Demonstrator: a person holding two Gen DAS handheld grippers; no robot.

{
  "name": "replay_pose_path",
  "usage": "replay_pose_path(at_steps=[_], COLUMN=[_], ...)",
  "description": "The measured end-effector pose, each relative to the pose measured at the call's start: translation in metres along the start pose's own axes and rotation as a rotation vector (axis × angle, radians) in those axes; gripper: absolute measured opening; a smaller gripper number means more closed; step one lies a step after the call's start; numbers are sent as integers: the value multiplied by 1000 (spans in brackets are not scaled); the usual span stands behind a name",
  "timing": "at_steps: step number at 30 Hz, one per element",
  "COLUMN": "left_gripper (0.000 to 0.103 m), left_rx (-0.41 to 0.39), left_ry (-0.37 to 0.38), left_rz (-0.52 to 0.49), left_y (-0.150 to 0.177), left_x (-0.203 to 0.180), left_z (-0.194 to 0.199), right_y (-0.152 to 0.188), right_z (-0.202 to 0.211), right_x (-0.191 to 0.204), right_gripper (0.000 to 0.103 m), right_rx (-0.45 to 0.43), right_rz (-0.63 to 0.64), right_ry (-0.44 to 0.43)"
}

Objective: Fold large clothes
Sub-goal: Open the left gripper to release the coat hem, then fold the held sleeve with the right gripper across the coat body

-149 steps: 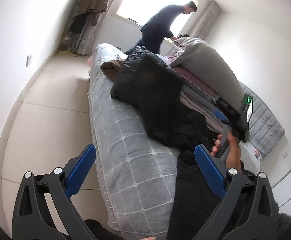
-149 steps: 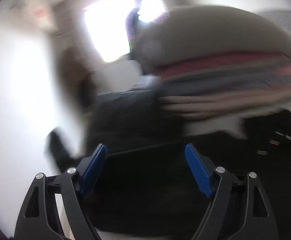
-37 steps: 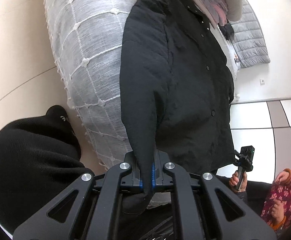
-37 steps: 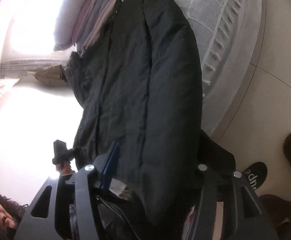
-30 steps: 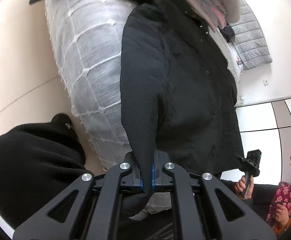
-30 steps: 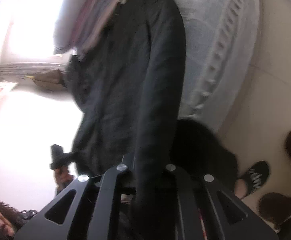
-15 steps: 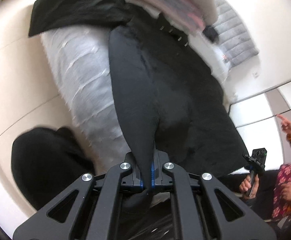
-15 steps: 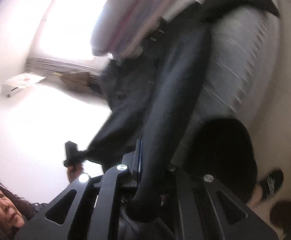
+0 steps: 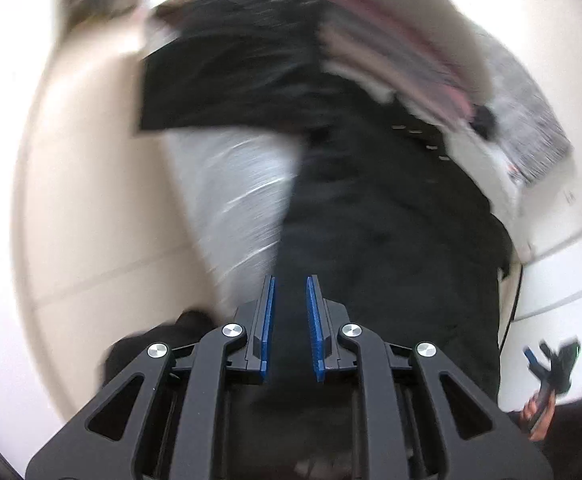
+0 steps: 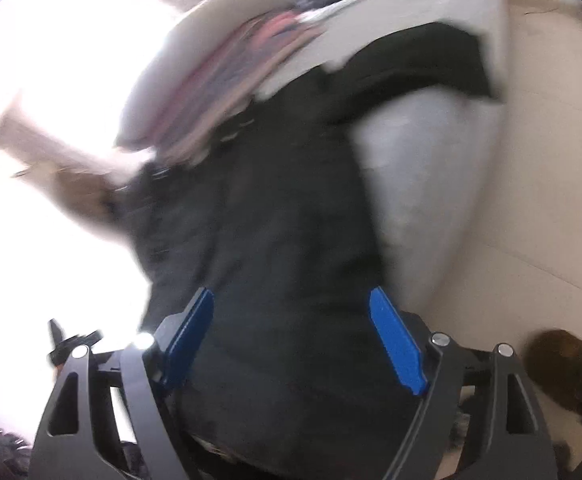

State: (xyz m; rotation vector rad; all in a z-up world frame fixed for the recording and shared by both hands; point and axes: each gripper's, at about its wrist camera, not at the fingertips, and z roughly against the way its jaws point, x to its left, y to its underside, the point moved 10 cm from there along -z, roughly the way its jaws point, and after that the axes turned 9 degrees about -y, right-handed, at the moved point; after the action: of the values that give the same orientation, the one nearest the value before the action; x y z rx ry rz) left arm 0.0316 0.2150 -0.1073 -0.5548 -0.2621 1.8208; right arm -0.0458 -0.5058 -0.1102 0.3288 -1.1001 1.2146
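A black jacket (image 9: 371, 208) lies spread over the near end of the bed and hangs down its side; the right wrist view shows it too (image 10: 275, 220). Both views are blurred by motion. My left gripper (image 9: 290, 280) hovers over the jacket's lower edge. Its jaws are opening, a narrow gap shows between the blue pads (image 9: 267, 320), and they no longer press on the cloth. My right gripper (image 10: 291, 292) is opening wide above the same jacket, the dark cloth lying beneath its spread blue pads (image 10: 395, 340) without touching them.
The bed has a grey-white quilted cover (image 9: 231, 184). A stack of folded pink and grey bedding (image 9: 391, 32) sits behind the jacket. Beige floor (image 9: 91, 200) runs along the left. A hand holds a black device (image 9: 551, 364) at lower right. A brown slipper (image 10: 563, 360) rests on the floor.
Both grippers were pinching folds of the black jacket; now the left jaws have parted a little and the right have sprung wide, letting it go. Both views have risen and tilted up.
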Motion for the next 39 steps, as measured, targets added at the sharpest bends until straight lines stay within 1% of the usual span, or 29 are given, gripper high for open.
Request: replay_pose_path(at_steps=[2,3,4,5,6,7,8,9,10,11,12,13,14,15,16,18,21,23,24,26,28,31,33,34,35,36,37,38,39], left_gripper=[14,13,13,11,11,11,11,13,18,50,82,88,89,90,90,90,90,90,90,90,90,90,90,90,90,90,90,90,90], left_rx=[31,89,116,118,73,-2,-64,-165,-247,-287,-344,-405,-447,-471,-464,-458,-431,-411,-398,-384,-364,-344,-338,-335,-332,-334,-335,-337,-337], left_ry=[26,21,-11,-101,-134,-154,-162,-162,-147,-130,-112,-107,-109,-102,-88,-67,-14,15,43,68,97,90,78,73,64,62,62,59,57], left_rz=[-76,-133,-169,-227,-256,-288,-311,-322,-320,-317,-309,-302,-304,-332,-358,-387,-395,-381,-372,-351,-321,-289,-281,-279,-279,-277,-274,-270,-265], left_y=[9,21,28,31,26,16,7,-9,-25,-33,-45,-54,-58,-60,-60,-56,-49,-44,-43,-37,-39,-41,-43,-44,-46,-47,-48,-49,-50], left_x=[-37,-57,-65,-71,-78,-88,-97,-114,-130,-141,-157,-171,-182,-202,-218,-239,-259,-265,-266,-266,-264,-258,-254,-253,-251,-249,-247,-245,-243], left_z=[-26,-52,-70,-91,-91,-85,-78,-64,-52,-47,-39,-33,-30,-33,-38,-48,-59,-66,-69,-71,-75,-83,-88,-90,-92,-93,-94,-95,-96], right_y=[20,24,20,3,-14,-38,-55,-80,-101,-118,-127,-138,-146,-156,-167,-179,-203,-215,-222,-234,-240,-250,-259,-263,-266,-268,-271,-275,-275], right_z=[-47,-56,-55,-38,-21,6,25,50,69,78,79,76,71,66,58,41,27,22,20,17,14,7,15,19,23,27,31,35,38], right_x=[-34,-44,-47,-50,-50,-54,-62,-83,-111,-142,-165,-197,-223,-238,-257,-276,-294,-303,-308,-319,-327,-337,-334,-329,-325,-322,-322,-321,-319], right_gripper=[78,78,78,78,78,78,80,87,98,98,98,98,98,98,98,98,98,98,98,98,98,98,97,93,80,65,32,17,17], right_rx=[154,179,154,68,-9,-124,-206,-322,-422,-485,-511,-540,-567,-582,-601,-632,-695,-743,-773,-807,-834,-868,-900,-906,-909,-914,-921,-931,-931], right_rz=[-62,-106,-136,-169,-177,-189,-207,-258,-332,-422,-492,-585,-650,-685,-730,-775,-810,-820,-825,-836,-837,-811,-747,-710,-686,-665,-658,-644,-628], right_ry=[56,20,-30,-101,-157,-221,-241,-247,-259,-303,-326,-345,-375,-397,-429,-486,-545,-561,-573,-600,-619,-628,-619,-605,-591,-565,-559,-557,-530])
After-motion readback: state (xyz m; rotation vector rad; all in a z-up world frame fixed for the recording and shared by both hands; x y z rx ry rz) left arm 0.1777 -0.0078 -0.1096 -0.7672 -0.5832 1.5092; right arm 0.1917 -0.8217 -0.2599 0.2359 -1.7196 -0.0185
